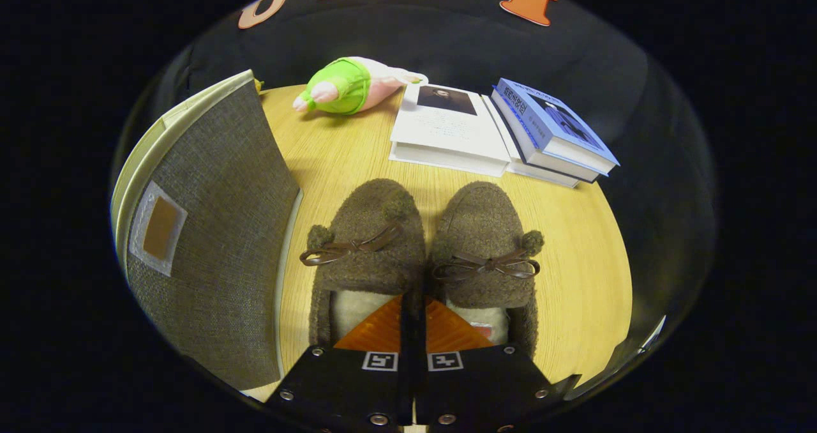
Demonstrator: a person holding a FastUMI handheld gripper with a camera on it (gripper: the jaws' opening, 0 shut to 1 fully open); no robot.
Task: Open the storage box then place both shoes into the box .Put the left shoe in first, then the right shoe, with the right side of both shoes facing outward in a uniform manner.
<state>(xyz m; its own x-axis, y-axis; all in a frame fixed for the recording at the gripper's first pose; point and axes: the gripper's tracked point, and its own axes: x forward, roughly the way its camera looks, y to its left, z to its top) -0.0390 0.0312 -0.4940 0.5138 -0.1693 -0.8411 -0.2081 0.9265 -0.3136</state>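
Fuzzy brown slippers (pixel 424 241) lay side by side on the counter (pixel 574 228), right of the grey fabric storage box (pixel 210 241). My fingers (pixel 413 324) were nearly closed, apparently holding nothing, poised over the adjoining inner collars. Soft, light, floppy; I'd pinch a heel rim.
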